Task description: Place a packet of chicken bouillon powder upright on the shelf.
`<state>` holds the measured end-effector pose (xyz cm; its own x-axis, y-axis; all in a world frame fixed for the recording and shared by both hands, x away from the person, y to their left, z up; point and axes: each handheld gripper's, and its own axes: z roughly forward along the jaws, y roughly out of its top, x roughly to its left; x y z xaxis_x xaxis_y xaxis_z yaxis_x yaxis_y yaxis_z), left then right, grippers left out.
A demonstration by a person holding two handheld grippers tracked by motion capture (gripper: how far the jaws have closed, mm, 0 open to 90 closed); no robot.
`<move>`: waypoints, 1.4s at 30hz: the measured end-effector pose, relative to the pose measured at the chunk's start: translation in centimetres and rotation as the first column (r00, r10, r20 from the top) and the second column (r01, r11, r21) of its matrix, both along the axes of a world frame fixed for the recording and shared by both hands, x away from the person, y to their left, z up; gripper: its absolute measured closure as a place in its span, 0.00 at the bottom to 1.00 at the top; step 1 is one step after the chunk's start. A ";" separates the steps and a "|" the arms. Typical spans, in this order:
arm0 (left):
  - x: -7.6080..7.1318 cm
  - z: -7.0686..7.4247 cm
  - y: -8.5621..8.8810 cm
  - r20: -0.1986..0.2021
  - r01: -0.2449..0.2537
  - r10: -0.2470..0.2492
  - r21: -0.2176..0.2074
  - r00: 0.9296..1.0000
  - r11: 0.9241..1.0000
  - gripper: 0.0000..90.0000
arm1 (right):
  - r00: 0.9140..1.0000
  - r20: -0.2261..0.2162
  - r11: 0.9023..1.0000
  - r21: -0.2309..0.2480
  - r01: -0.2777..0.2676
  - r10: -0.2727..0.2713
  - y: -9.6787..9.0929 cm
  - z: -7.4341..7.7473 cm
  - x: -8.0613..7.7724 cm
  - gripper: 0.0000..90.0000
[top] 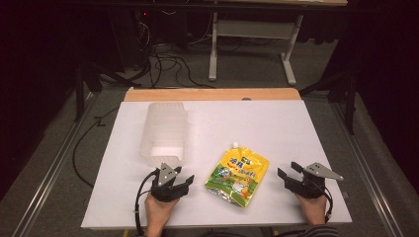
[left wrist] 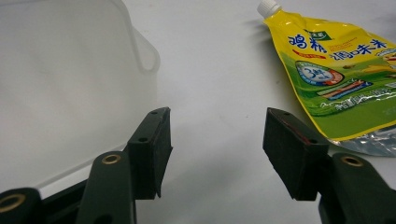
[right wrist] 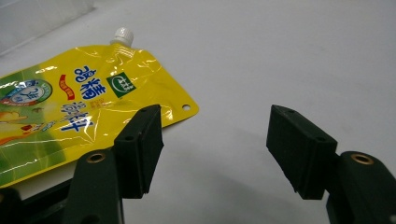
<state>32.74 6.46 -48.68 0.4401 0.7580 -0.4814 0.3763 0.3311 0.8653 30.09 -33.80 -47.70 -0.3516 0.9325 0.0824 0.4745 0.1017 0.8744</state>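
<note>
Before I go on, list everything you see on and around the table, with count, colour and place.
pouch: one, yellow and green with a white screw cap, lying flat near the front middle of the table, between the two grippers.
plastic container: one, translucent white, left of centre on the table.
table: one, white top with a wooden strip along the far edge.
stand: one, pale grey, on the floor behind the table.
cables: several, black, on the floor behind.
left gripper: one, black, open, front left.
right gripper: one, black, open, front right.
</note>
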 end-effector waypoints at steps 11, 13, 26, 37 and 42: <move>-0.2 -0.1 -0.1 0.017 0.012 -0.013 0.021 1.000 1.000 0.45 | 1.000 0.002 1.000 -0.010 0.004 -0.004 0.1 0.0 0.0 0.38; -0.3 -0.1 -0.2 0.021 0.020 -0.021 0.025 1.000 0.999 0.45 | 1.000 0.015 1.000 -0.012 0.010 -0.009 0.1 0.0 -0.2 0.38; -0.1 0.1 -1.0 -0.012 0.033 -0.032 0.033 0.999 0.999 0.41 | 1.000 -0.008 1.000 -0.013 0.012 -0.012 0.1 0.0 0.1 0.37; 0.0 2.0 -2.4 -0.051 0.087 -0.085 0.038 0.995 0.995 0.40 | 1.000 -0.005 1.000 -0.014 0.012 -0.012 0.1 0.0 0.1 0.37; 0.6 2.6 -3.4 -0.092 0.102 -0.097 0.055 0.991 0.993 0.37 | 1.000 0.000 1.000 -0.009 0.025 -0.025 0.1 0.0 0.0 0.37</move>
